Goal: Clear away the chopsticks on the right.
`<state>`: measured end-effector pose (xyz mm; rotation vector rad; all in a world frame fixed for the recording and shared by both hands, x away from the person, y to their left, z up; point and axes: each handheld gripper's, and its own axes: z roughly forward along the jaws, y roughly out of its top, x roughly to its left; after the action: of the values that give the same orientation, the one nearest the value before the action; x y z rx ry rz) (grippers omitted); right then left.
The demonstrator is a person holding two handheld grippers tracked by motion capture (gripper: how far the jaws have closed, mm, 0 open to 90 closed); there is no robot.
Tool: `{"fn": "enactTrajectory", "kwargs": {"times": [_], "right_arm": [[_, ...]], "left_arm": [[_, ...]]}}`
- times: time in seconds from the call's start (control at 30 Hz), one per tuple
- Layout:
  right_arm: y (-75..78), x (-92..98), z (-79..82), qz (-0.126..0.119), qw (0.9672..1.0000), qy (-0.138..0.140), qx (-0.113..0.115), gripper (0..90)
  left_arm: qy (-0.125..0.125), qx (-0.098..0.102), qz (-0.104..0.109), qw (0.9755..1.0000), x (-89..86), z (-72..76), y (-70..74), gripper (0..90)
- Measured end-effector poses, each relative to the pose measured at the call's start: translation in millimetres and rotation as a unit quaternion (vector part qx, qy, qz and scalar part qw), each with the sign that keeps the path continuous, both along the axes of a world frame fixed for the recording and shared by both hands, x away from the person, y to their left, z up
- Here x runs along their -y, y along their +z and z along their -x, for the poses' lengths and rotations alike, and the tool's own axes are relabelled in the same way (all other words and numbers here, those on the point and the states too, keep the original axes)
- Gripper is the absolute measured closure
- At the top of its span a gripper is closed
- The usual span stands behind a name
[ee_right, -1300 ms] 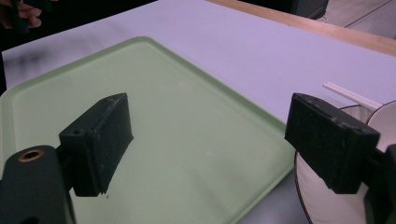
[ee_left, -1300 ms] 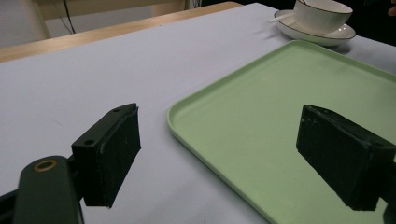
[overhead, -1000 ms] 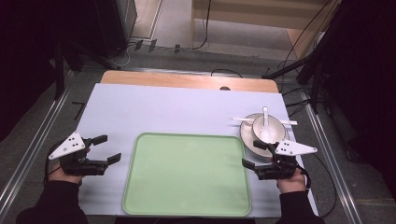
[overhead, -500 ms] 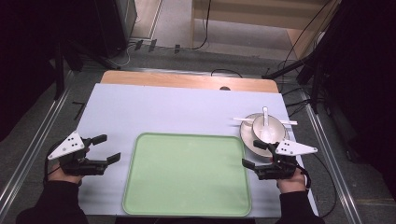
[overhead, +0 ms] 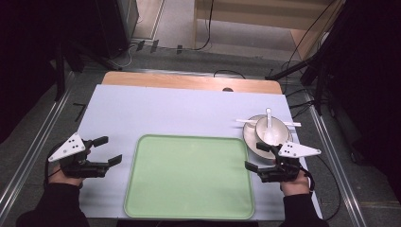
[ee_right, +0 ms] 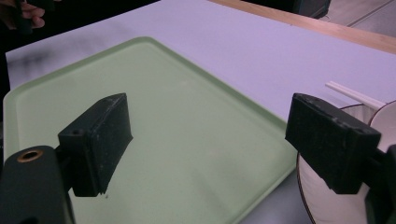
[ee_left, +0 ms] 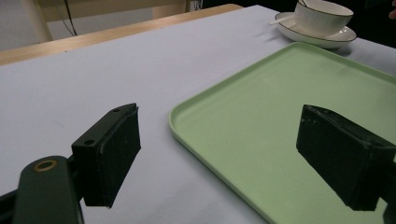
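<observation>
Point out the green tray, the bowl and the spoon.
green tray [overhead: 189, 177], high view, on its bare flat floor.
bowl [ee_left: 322, 16], left gripper view, on its white outer wall.
spoon [overhead: 268, 119], high view, on its handle.

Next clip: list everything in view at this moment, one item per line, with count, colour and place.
tray: 1, pale green, middle of the mat at the near edge, nothing on it
plate: 1, white with dark rim, right of the tray's far corner
bowl: 1, white, on the plate
spoon: 1, white, standing in the bowl
chopsticks: white, count unclear, lying across the plate behind the bowl
mat: 1, pale lilac, covering the table
table: 1, wood, far edge showing
left tool: 1, black, open, left of the tray
right tool: 1, black, open, at the tray's right edge
</observation>
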<state>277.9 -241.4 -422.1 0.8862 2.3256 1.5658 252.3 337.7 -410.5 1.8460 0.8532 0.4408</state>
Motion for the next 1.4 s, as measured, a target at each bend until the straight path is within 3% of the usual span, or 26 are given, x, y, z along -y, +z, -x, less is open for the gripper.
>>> {"fn": "enactTrajectory", "kwargs": {"times": [0.37, 0.5, 0.63, 0.67, 0.8, 0.9, 1.03, 1.2, 1.4], "right_arm": [[0.3, 0.6, 0.1, -0.003, 1.0000, 0.002, -0.002, 14.0], [2.5, -0.7, 1.7, 0.006, 1.0000, 0.000, -0.007, 13.6], [4.3, -0.1, 2.5, 0.017, 0.9997, -0.012, -0.014, 13.6], [4.9, 1.5, 2.5, 0.023, 0.9990, -0.025, -0.030, 13.6], [6.1, 4.2, 4.7, 0.043, 0.9969, -0.046, -0.048, 13.4], [8.5, 6.4, 7.3, 0.055, 0.9961, -0.051, -0.046, 13.4], [10.5, 9.2, 9.0, 0.049, 0.9963, -0.044, -0.056, 13.4], [14.8, 17.7, 8.7, 0.079, 0.9924, -0.070, -0.063, 13.5], [16.9, 32.2, 9.1, 0.073, 0.9907, -0.092, -0.069, 15.1]], "left_arm": [[-0.001, -0.002, -0.001, 1.0000, -0.3, -0.1, 0.0, 13.4], [0.000, -0.002, -0.001, 1.0000, -1.0, -0.3, 0.1, 13.4], [0.000, -0.002, -0.004, 1.0000, -1.4, -0.3, 0.1, 13.4], [0.001, -0.002, -0.003, 1.0000, -1.7, -0.3, 0.0, 13.4], [0.003, -0.003, -0.003, 1.0000, -1.8, -0.3, 0.0, 13.4], [0.004, -0.003, -0.003, 1.0000, -1.6, -0.2, 0.1, 13.4], [0.003, -0.004, -0.004, 1.0000, -1.4, -0.4, -0.3, 13.4], [0.001, -0.010, -0.010, 0.9999, -0.4, -0.9, -1.2, 13.4], [0.004, -0.014, -0.009, 0.9999, -0.7, -1.1, -1.6, 13.4]]}}
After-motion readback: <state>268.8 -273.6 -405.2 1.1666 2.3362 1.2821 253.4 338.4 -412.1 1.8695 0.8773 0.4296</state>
